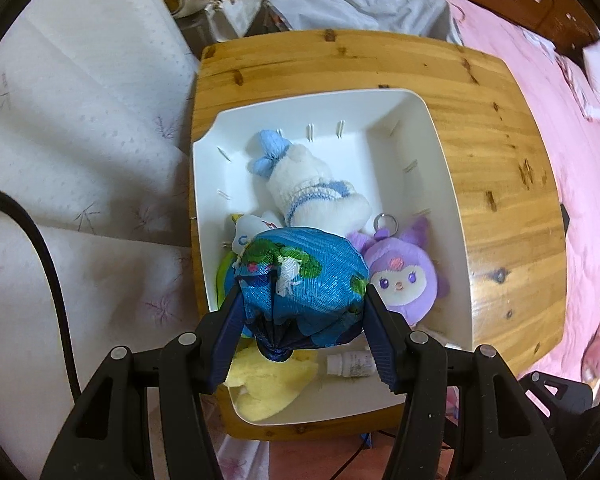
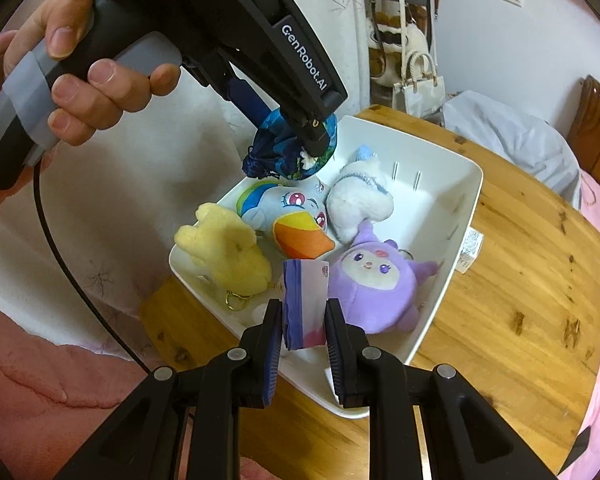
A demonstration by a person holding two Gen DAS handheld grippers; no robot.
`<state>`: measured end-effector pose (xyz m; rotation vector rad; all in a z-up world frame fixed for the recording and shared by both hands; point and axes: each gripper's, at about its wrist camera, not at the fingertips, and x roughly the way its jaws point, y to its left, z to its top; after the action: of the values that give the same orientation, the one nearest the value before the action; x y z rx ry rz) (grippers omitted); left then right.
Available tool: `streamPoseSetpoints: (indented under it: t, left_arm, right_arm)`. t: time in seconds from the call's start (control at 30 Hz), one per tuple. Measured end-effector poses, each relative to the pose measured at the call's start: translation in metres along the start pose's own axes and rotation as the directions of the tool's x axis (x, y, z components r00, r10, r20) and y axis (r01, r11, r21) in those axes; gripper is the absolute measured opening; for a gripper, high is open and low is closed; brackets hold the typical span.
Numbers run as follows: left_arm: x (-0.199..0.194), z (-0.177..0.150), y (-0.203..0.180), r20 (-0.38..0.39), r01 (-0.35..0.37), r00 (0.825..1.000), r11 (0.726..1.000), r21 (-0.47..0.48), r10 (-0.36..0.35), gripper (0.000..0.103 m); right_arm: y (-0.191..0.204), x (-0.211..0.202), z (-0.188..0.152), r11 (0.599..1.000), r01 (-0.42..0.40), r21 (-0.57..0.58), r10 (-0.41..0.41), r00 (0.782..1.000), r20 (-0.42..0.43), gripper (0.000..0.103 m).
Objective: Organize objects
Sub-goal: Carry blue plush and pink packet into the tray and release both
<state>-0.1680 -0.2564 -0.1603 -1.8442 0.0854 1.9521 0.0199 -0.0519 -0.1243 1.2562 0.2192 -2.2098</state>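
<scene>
My left gripper (image 1: 302, 298) is shut on a blue patterned fabric pouch (image 1: 304, 280), held above the near end of a white bin (image 1: 452, 200). From the right wrist view that same left gripper (image 2: 312, 140) hangs over the bin's far left corner with the pouch (image 2: 288, 152) in it. My right gripper (image 2: 304, 320) is shut on a small purple-and-white packet (image 2: 304, 304) above the near part of the bin (image 2: 456, 216). Inside lie a white-and-blue plush (image 1: 312, 188), a purple plush (image 1: 400, 272), a yellow plush (image 2: 224, 252) and a rainbow-maned plush (image 2: 288, 216).
The bin stands on a wooden table (image 1: 512, 200) with bare wood to the right (image 2: 520, 320). A small white bottle (image 1: 350, 364) lies in the bin's near end. White bedding (image 1: 80, 140) is on the left and a pink cover (image 1: 572, 120) on the right. A person's hand (image 2: 80, 80) grips the left handle.
</scene>
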Motion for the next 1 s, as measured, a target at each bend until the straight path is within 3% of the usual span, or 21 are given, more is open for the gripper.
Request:
streamPoseSetpoints:
  t: [0.37, 0.47, 0.67, 0.8, 1.0]
  left_arm:
    - [0.011, 0.002, 0.012, -0.032, 0.003, 0.999, 0.995, 0.1, 0.0, 0.065]
    - [0.01, 0.004, 0.019, -0.024, 0.01, 1.0, 0.995, 0.096, -0.008, 0.066]
    - [-0.004, 0.008, 0.03, 0.057, 0.069, 0.996, 0.995, 0.069, -0.073, 0.074]
    - [-0.016, 0.008, 0.029, 0.138, 0.054, 0.988, 0.994, 0.095, -0.067, 0.075]
    - [-0.028, 0.002, 0.033, 0.239, 0.07, 0.968, 0.996, 0.05, -0.08, 0.074]
  right_arm:
    - [0.013, 0.019, 0.012, 0.995, 0.068, 0.074, -0.067, 0.998, -0.017, 0.023]
    - [0.014, 0.022, 0.014, 0.994, 0.082, 0.073, -0.08, 0.996, -0.03, 0.029]
    - [0.014, 0.016, 0.016, 0.993, 0.109, 0.046, -0.108, 0.994, -0.011, 0.056]
    - [0.009, 0.009, 0.018, 0.992, 0.121, 0.02, -0.121, 0.993, -0.015, 0.059]
    - [-0.009, -0.003, 0.02, 0.991, 0.131, -0.033, -0.132, 0.991, -0.023, 0.06]
